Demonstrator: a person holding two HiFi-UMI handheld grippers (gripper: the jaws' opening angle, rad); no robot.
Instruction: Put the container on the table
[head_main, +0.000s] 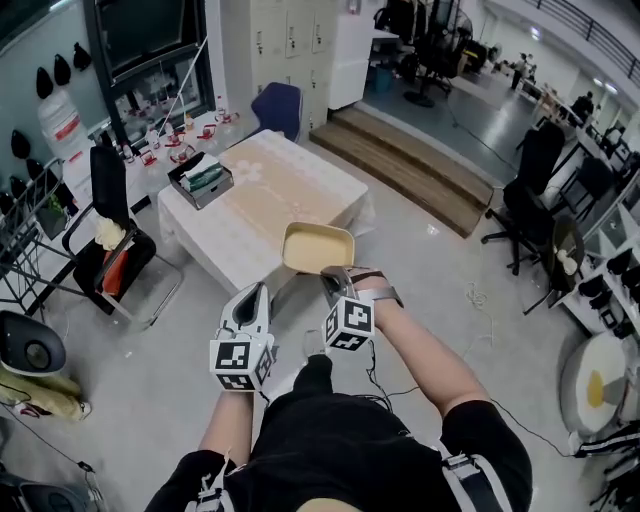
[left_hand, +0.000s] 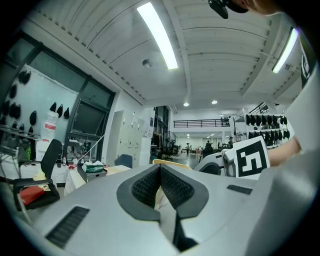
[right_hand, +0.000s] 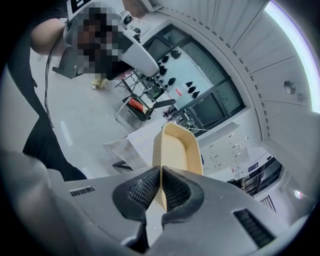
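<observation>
Container, pinched by one thin rim wall between the right gripper pads near the table edge, could pivot or slip free, since the left gripper, jaws closed on nothing, lends no support.

The right gripper clamps the near wall of the cream container between its pads, the container jutting out in front of the white-covered table.
</observation>
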